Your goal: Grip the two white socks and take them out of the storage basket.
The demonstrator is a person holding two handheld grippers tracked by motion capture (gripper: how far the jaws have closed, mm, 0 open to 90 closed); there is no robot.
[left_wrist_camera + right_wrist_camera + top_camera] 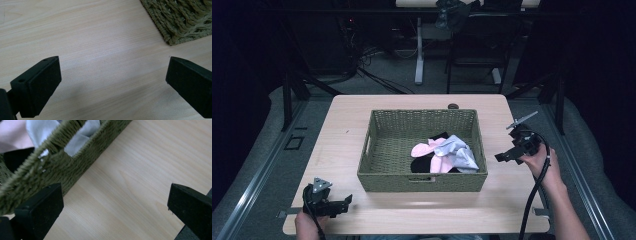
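One woven green basket [422, 182] stands between the two grippers, in the middle of the table [337, 130]. Inside it, bunched toward the side nearer the right gripper [507, 155], lie soft cloth pieces: two pink ones [426, 148], one pale grey-blue one [459, 152], and black cloth [419, 165] under them whose count I cannot tell. The right gripper is held just beside the basket's right wall, its jaws spread wide with nothing between them; in its own view the basket wall [62, 167] sits at its left jaw and grey-blue cloth [82, 137] shows through the handle opening. The left gripper [343, 202] is low over the table's near edge, off the basket's front left corner, jaws likewise spread and empty; that basket corner [180, 22] lies ahead of its right jaw. The table is one light wood-grain top, bare around the basket. Beyond it the room is dark, with grey floor, cables and table legs [419, 50]
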